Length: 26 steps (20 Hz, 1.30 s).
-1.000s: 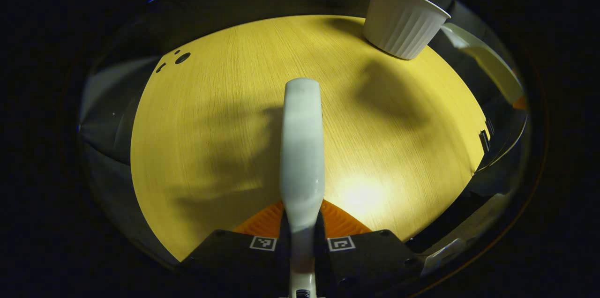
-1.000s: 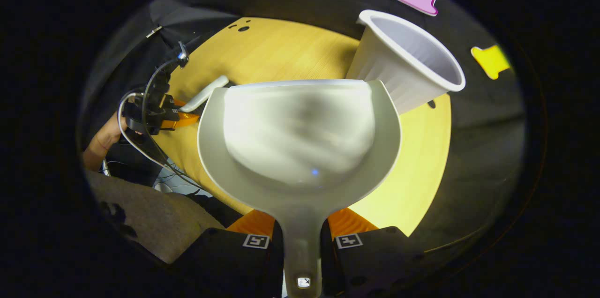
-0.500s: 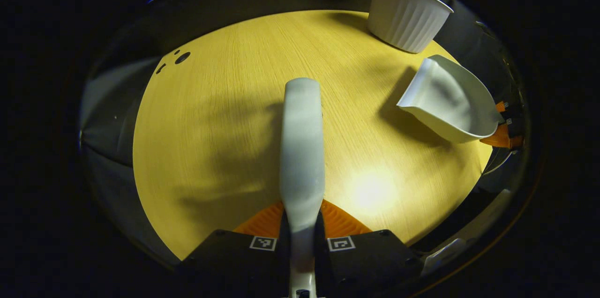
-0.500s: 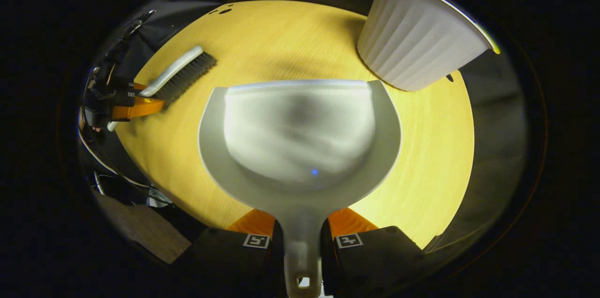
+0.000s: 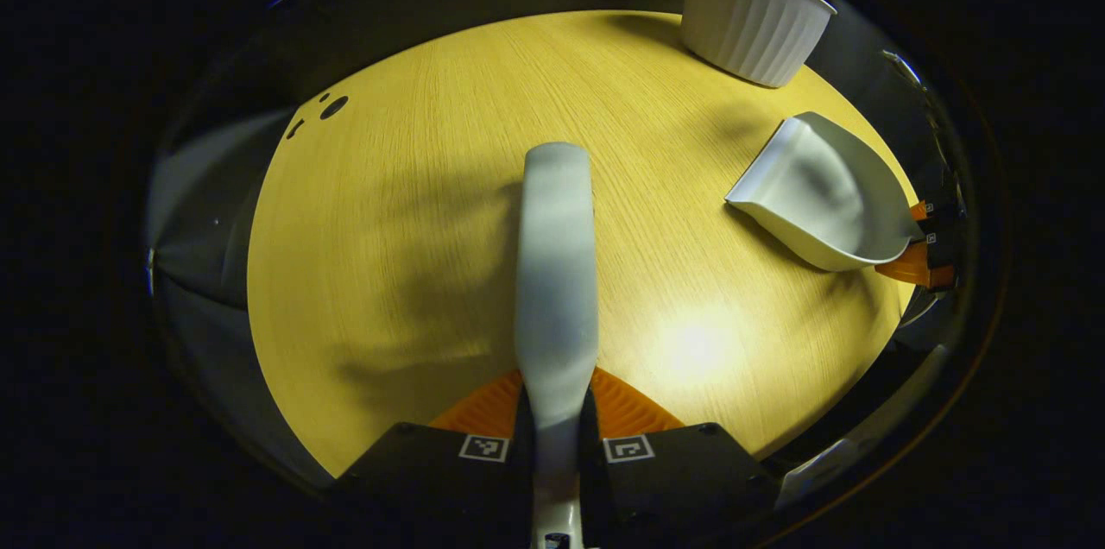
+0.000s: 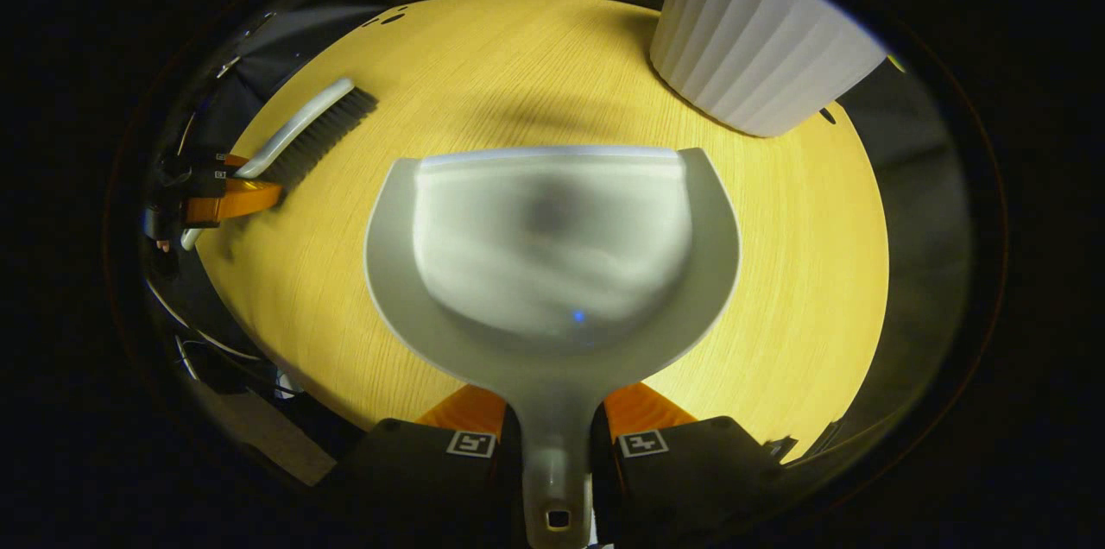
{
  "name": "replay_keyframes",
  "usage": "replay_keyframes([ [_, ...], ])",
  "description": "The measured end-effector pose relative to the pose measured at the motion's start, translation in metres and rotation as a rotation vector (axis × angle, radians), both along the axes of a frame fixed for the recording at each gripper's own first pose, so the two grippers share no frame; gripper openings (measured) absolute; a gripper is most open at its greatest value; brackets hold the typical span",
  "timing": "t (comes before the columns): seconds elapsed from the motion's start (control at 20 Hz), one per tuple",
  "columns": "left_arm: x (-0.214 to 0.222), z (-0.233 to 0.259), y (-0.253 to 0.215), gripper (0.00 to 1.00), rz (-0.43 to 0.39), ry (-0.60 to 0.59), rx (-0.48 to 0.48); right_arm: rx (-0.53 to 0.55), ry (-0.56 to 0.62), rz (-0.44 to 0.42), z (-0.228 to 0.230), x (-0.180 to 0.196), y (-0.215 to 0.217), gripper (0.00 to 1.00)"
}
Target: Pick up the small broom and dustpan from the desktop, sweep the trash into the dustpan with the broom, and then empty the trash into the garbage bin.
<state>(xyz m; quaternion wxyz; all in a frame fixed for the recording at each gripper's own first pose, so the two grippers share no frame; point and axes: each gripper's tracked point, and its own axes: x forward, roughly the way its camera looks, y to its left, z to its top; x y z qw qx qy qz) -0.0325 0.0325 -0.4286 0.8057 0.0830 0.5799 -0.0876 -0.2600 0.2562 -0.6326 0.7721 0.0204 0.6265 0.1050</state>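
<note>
since a second ago my right claw has carried the dustpan [image 6: 552, 247] down from the rim of the garbage bin [image 6: 760, 57] to low over the wooden desktop [image 6: 803, 273], and in the left gripper view the pan now shows whole at the right side instead of just an edge.

the round yellow desktop [image 5: 414, 212] spreads under both my claws. the white ribbed garbage bin [image 5: 751, 14] stands upright at its far edge. the pale dustpan [image 5: 820, 195] hangs with its mouth toward the table middle, well apart from the bin; i cannot tell if its lip touches the wood.

my right gripper [image 6: 557, 437] is pinched on the dustpan's handle, both fingers pressing its sides. my left gripper [image 5: 557, 437] is clamped the same way on the handle of the small broom [image 5: 557, 273], which points straight ahead over the desktop. in the right gripper view the broom [image 6: 302, 130] sits at the left, dark bristles down toward the wood.
</note>
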Motion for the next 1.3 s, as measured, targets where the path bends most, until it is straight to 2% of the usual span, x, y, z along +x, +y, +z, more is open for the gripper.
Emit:
replay_keyframes([
  [0.05, -0.001, 0.001, 0.000, 0.25, -0.003, -0.004, 0.005, 0.011, 0.007, -0.010, -0.001, -0.002, 0.003, 0.41],
  [0.1, -0.002, 0.001, -0.001, 0.26, -0.006, -0.004, 0.011, 0.013, 0.007, -0.015, -0.002, -0.003, 0.003, 0.37],
  [0.15, -0.002, 0.001, -0.001, 0.26, -0.007, -0.003, 0.017, 0.009, 0.004, -0.013, -0.003, -0.004, 0.002, 0.41],
  [0.2, -0.003, 0.002, -0.002, 0.27, -0.010, -0.004, 0.021, 0.004, 0.010, -0.005, -0.004, -0.006, 0.001, 0.39],
  [0.25, -0.003, 0.002, -0.002, 0.24, -0.012, -0.002, 0.024, 0.010, 0.005, -0.002, -0.002, -0.006, 0.002, 0.42],
  [0.6, -0.005, 0.008, 0.001, 0.30, -0.019, -0.008, 0.069, 0.054, 0.016, -0.040, 0.013, -0.005, -0.001, 0.44],
  [0.65, -0.006, 0.013, 0.002, 0.34, -0.026, -0.019, 0.079, 0.055, 0.004, -0.039, 0.020, -0.005, -0.003, 0.45],
  [0.7, -0.007, 0.017, 0.003, 0.23, -0.037, -0.027, 0.090, 0.060, -0.004, -0.036, 0.027, -0.006, -0.004, 0.45],
  [0.75, -0.006, 0.022, 0.003, 0.30, -0.049, -0.037, 0.103, 0.063, -0.016, -0.035, 0.034, -0.006, -0.006, 0.42],
  [0.8, -0.006, 0.027, 0.003, 0.31, -0.058, -0.049, 0.114, 0.072, -0.025, -0.032, 0.042, -0.007, -0.007, 0.47],
  [0.85, -0.007, 0.034, 0.002, 0.32, -0.065, -0.061, 0.120, 0.079, -0.038, -0.033, 0.050, -0.006, -0.009, 0.47],
  [0.95, -0.008, 0.049, -0.002, 0.34, -0.055, -0.089, 0.113, 0.088, -0.080, -0.037, 0.068, -0.002, -0.013, 0.46],
  [1.0, -0.009, 0.058, -0.007, 0.41, -0.044, -0.107, 0.095, 0.087, -0.110, -0.039, 0.078, 0.001, -0.016, 0.47],
  [1.05, -0.008, 0.069, -0.010, 0.41, -0.032, -0.133, 0.073, 0.087, -0.148, -0.046, 0.090, 0.006, -0.018, 0.47],
  [1.1, -0.004, 0.084, -0.016, 0.34, -0.022, -0.172, 0.050, 0.095, -0.190, -0.057, 0.104, 0.012, -0.021, 0.47],
  [1.15, 0.000, 0.100, -0.020, 0.33, -0.011, -0.218, 0.030, 0.103, -0.232, -0.074, 0.118, 0.019, -0.021, 0.51],
  [1.2, 0.005, 0.118, -0.024, 0.33, 0.001, -0.277, 0.010, 0.110, -0.281, -0.093, 0.132, 0.027, -0.021, 0.46],
  [1.3, 0.017, 0.157, -0.035, 0.33, 0.019, -0.394, -0.043, 0.130, -0.388, -0.129, 0.163, 0.044, -0.022, 0.47],
])
